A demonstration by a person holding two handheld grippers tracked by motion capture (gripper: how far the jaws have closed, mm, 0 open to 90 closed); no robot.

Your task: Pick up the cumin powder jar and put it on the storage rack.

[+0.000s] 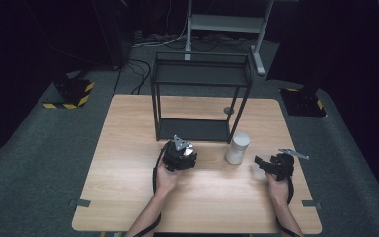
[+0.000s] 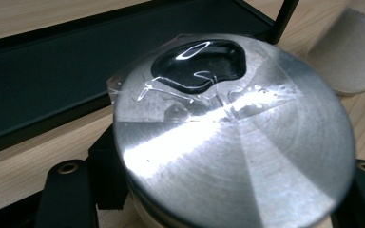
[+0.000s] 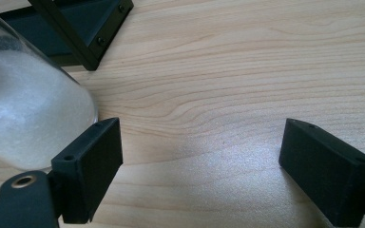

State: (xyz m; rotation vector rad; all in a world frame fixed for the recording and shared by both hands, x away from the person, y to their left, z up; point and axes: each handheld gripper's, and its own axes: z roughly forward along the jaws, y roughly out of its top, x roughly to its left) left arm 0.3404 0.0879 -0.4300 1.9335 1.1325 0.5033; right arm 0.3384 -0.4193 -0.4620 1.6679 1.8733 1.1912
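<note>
Jar with a brushed-metal lid (image 2: 233, 142), gripped by the left gripper (image 1: 180, 157) on the bench (image 1: 128, 197) just in front of the black two-tier rack (image 1: 200, 96). Its jaws have closed on the jar below the lid, one black jaw at each side in the left gripper view. A clear plastic seal with a dark pool under it (image 2: 199, 64) lies across the lid's far half. A clean lift likely calls for keeping the jar level and clearing the rack's lower shelf (image 2: 52, 90) before any move toward it. The right gripper (image 1: 269, 165) waits near the bench's right edge, jaws wide with bare wood between them, one jaw just beside a frosted white canister (image 1: 237, 147) without visibly pressing it. The jar's body is hidden under its lid; its contents cannot be told. The canister is cut off in both gripper views.
</note>
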